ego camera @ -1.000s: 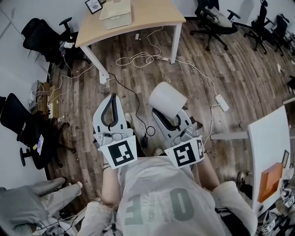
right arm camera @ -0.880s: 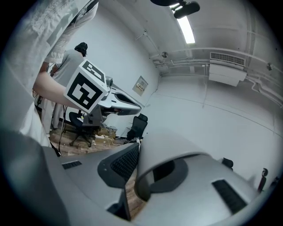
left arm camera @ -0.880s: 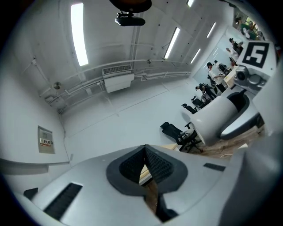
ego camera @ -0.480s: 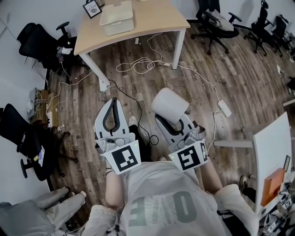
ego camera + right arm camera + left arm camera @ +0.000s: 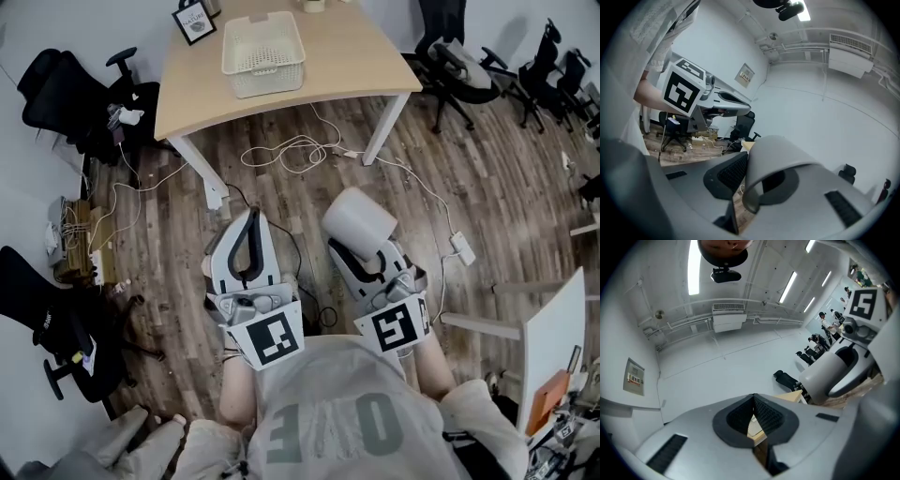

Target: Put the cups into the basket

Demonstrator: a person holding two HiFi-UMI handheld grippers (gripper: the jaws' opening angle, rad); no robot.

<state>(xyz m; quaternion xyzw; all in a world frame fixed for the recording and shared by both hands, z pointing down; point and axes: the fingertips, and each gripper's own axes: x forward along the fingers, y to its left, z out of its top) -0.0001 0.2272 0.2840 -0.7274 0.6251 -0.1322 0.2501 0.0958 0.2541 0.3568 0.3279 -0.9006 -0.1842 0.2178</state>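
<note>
A pale grey cup (image 5: 358,218) is held in the air over the wooden floor, and my right gripper (image 5: 364,246) is shut on it. In the right gripper view the cup (image 5: 780,157) lies on its side between the dark pads, its mouth toward the camera. My left gripper (image 5: 250,217) hangs beside it on the left, shut with nothing in it; its pads meet at the tips (image 5: 753,401). The left gripper view also catches the cup (image 5: 828,374) at the right. A white lattice basket (image 5: 263,42) stands on the wooden table (image 5: 347,56) ahead, apart from both grippers.
A framed picture (image 5: 194,21) stands at the table's far left corner. Cables (image 5: 291,150) and a power adapter (image 5: 462,248) lie on the floor between me and the table. Black office chairs (image 5: 66,84) stand on the left and at the back right (image 5: 469,66). A white desk edge (image 5: 553,328) is at right.
The table and basket have come further into view and closer. Both grippers moved a little forward and rightward together, and the cup stays in the right gripper.
</note>
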